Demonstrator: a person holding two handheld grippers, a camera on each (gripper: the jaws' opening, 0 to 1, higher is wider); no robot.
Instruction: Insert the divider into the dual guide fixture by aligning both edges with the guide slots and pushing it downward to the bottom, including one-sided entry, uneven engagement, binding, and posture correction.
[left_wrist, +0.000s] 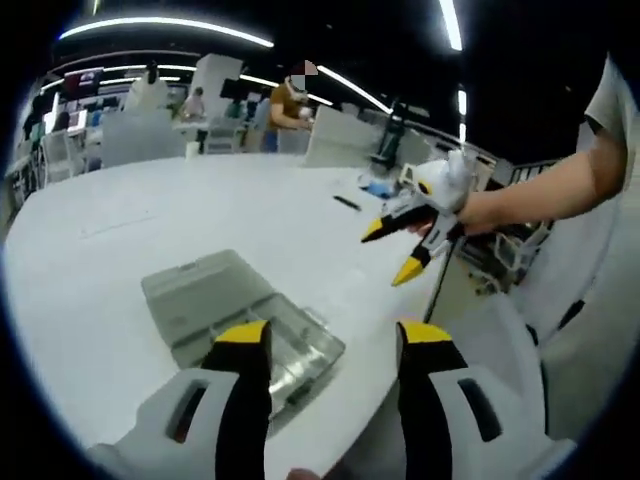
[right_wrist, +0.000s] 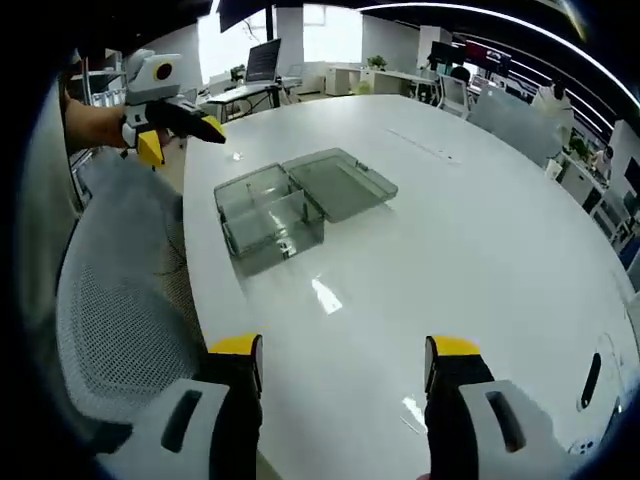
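**Both grippers empty, box not yet touched**

The clear plastic box (right_wrist: 300, 200) lies on the white counter (right_wrist: 480, 230) near the edge beside the grey mesh chair (right_wrist: 120, 300). Its lid is swung fully open and lies flat next to the deep half, so the two halves together form one long shape; in the right gripper view that long axis runs from near left to far right. A thin clear wall seems to cross the deep half, but whether this is the divider already seated or a fixed part I cannot tell.

The left gripper (left_wrist: 335, 345) hangs just above the box's near corner, its jaws apart with nothing between them. The right gripper (right_wrist: 345, 360) is over bare counter, well apart from the box, also spread and empty. Each gripper shows in the other's view, raised off the counter, with yellow tips.

By my reading this is the approach step: no divider is in hand. The next move calls for finding and taking the divider, steadying the box, then squaring both its edges to the slots before pressing down.
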